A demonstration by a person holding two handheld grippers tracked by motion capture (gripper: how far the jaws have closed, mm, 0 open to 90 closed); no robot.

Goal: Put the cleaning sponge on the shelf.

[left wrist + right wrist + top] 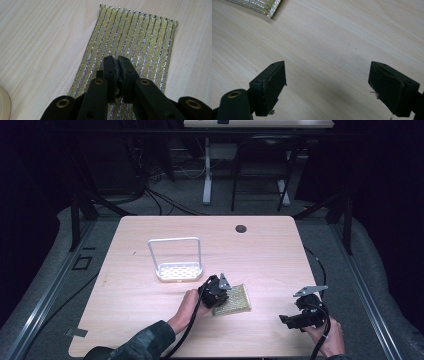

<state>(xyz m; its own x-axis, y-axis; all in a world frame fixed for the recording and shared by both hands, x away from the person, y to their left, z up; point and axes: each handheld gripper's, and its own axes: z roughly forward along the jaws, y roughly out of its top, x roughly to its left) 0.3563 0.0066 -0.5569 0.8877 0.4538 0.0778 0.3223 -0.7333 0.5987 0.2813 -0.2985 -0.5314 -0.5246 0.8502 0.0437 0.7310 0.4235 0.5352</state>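
Left tool (116, 62): jaws drawn tight together over the gold-and-silver striped scouring pad (135, 40), a pinch of its fabric seemingly caught between the pads.
Right tool (327, 85): jaws wide apart, nothing between them, hovering over bare tabletop (332, 37) near the front right edge, well apart from the pad.
Scouring pad: lies flat on the tabletop in the high view (232, 301), just right of the left tool (216, 294) and near the front centre.
White caddy (178, 270): perforated tray with a tall wire handle, standing just beyond and left of the pad, apart from it.
Step in hand: the grasp on the pad looks just made; the lift has not begun.
Next move: probably raising the pad clear and carrying it toward the caddy; the thin pinch must hold, so a slow, level lift seems wise.
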